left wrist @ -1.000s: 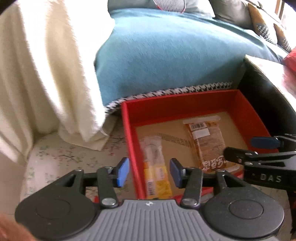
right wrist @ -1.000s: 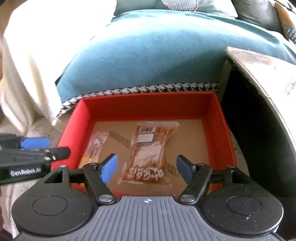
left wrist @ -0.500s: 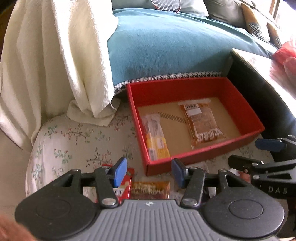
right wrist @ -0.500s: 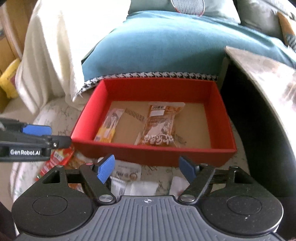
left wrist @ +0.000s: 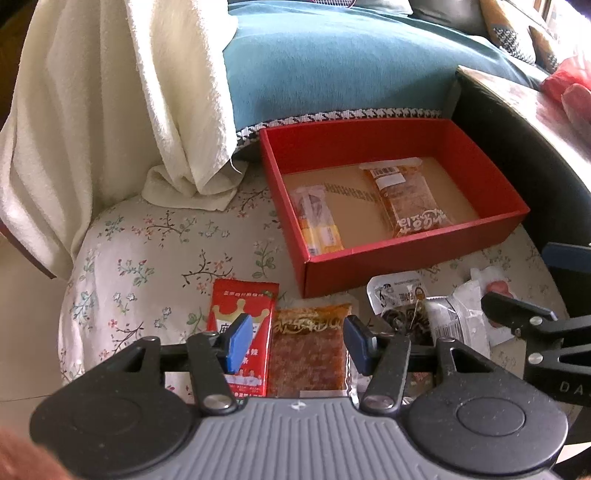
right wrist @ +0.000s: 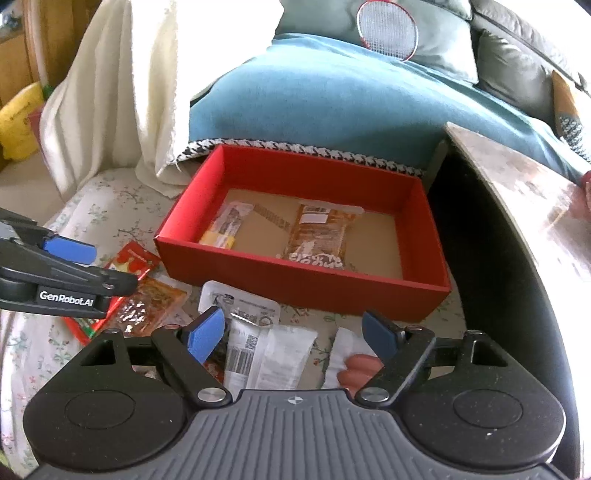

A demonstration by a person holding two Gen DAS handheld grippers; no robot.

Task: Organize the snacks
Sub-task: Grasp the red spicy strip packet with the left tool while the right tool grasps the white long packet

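A red box [left wrist: 413, 258] [right wrist: 295, 280] stands on a floral-covered seat and holds a yellow-ended snack bar [left wrist: 317, 221] [right wrist: 225, 229] and an orange-brown packet [left wrist: 410, 201] [right wrist: 321, 236]. Loose snacks lie in front of it: a red packet [left wrist: 243, 306] [right wrist: 129, 262], an orange spicy strip packet [left wrist: 308, 354] [right wrist: 151, 299], a white-lidded pack [left wrist: 399, 299] [right wrist: 243, 306], a white barcode packet [right wrist: 266, 354] and a sausage pack [right wrist: 354, 365]. My left gripper [left wrist: 297, 343] is open above the orange packet. My right gripper [right wrist: 295, 328] is open above the white packets.
A cream towel [left wrist: 122, 103] hangs at the left. A teal blanket [left wrist: 332, 62] covers the sofa behind the box. A dark table [right wrist: 517, 206] stands close at the right. A badminton racket [right wrist: 388, 29] lies on the sofa.
Both grippers have pulled back from over the box toward me. The loose snacks in front of the box have come into view. Both stay open.
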